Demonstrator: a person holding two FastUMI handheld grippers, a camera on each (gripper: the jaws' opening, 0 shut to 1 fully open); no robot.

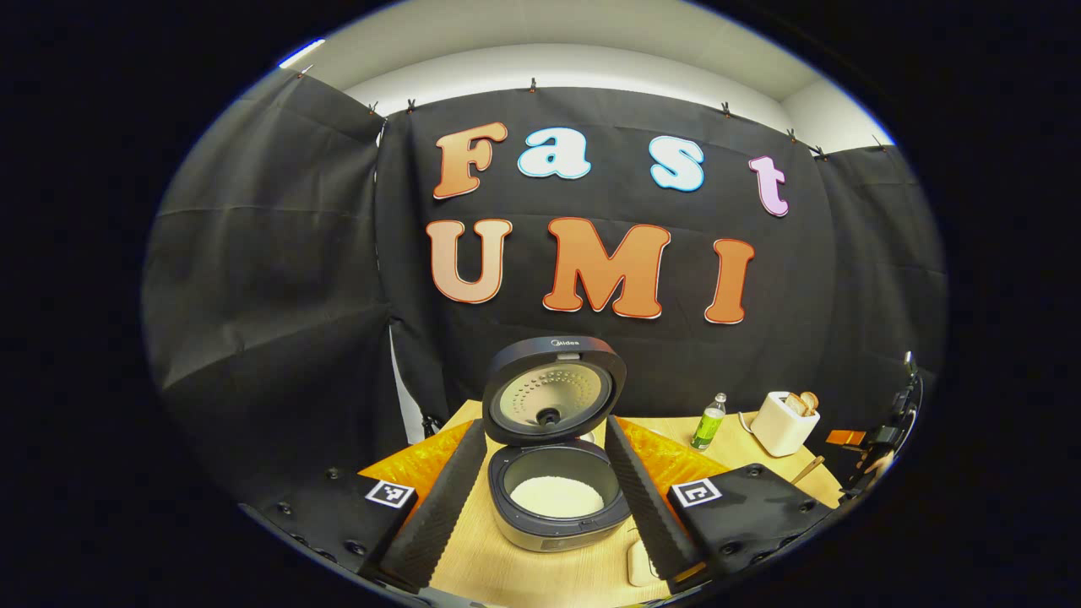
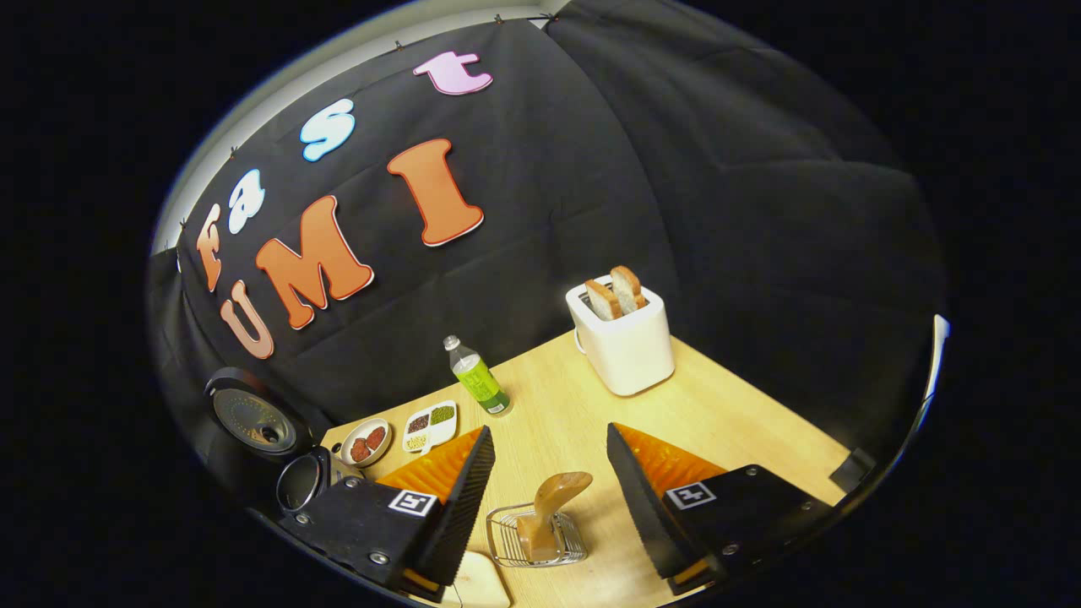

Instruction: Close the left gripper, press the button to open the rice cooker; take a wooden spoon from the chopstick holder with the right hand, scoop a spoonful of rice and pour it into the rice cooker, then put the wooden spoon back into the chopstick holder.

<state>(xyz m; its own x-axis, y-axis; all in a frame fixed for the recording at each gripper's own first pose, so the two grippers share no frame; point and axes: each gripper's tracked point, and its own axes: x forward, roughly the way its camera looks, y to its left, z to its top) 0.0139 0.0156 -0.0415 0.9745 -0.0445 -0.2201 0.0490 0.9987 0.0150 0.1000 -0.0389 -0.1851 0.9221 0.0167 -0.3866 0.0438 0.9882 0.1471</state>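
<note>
Two gripper-mounted views over one wooden table point(image 2: 583, 422)

The left gripper view faces the open rice cooker point(image 1: 557, 498) closely; the right gripper view tilts down near the chopstick holder point(image 2: 536, 536). Both share the toaster point(image 2: 623, 338), bottle point(image 2: 477, 378), probably the cooker too.

The open rice cooker point(image 1: 553, 447) lid reads "Midea" along its top edge.

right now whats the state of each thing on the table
rice cooker: lid up, white rice inside
wooden spoon: standing in the chopstick holder
toaster: two bread slices sticking up
bottle: upright, capped
left tongs: open
right tongs: open, around the spoon without touching
</note>
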